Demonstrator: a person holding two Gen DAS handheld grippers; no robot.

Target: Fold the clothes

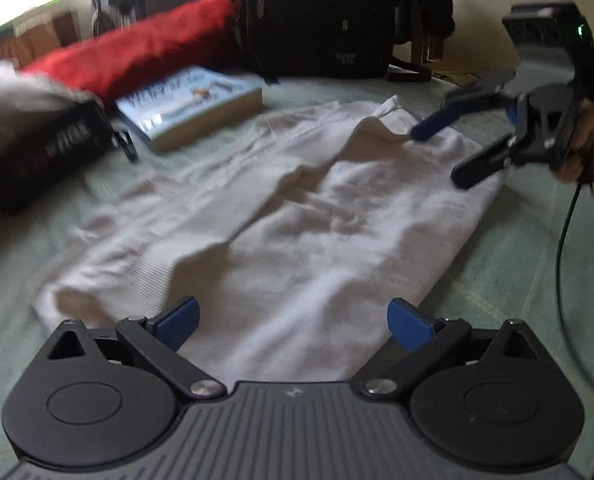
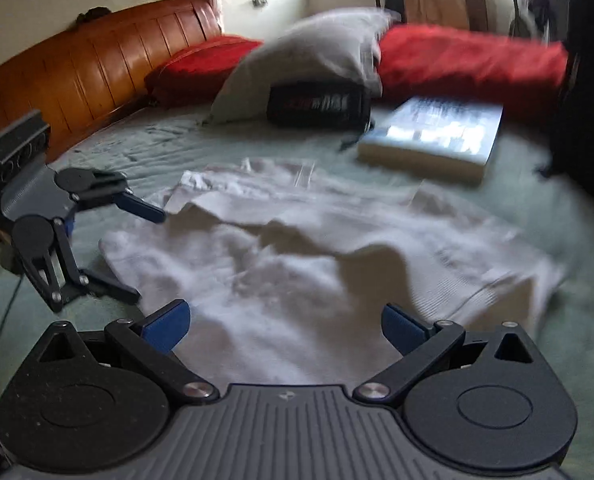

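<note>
A white garment (image 1: 281, 208) lies spread and rumpled on the pale green bedsheet (image 1: 517, 264), with one side folded over itself and shallow creases running across the middle; in the right wrist view the same cloth (image 2: 297, 264) fills the centre of the bed. The left gripper (image 1: 295, 322) hovers low over the near hem, its blue-tipped fingers (image 1: 177, 322) spread wide apart with nothing between them. The right gripper (image 2: 285, 328) is likewise wide open and empty above the opposite edge of the cloth. Seen from the left wrist camera, the right gripper (image 1: 437, 156) reaches in from the side, held by a hand (image 1: 585, 140), its upper blue finger just at the raised collar end of the garment; whether it touches the fabric cannot be told. From the right wrist camera, the left gripper (image 2: 149, 256) sits at the far side of the cloth, also spread. Beyond the garment lie a pale blue book (image 1: 193, 108), a dark pouch (image 1: 49, 152), a long red cushion (image 1: 137, 52), a grey pillow (image 2: 309, 52) and a black bag (image 1: 317, 16). A wooden headboard (image 2: 77, 76) runs along the wall. Both views are motion-blurred.
</note>
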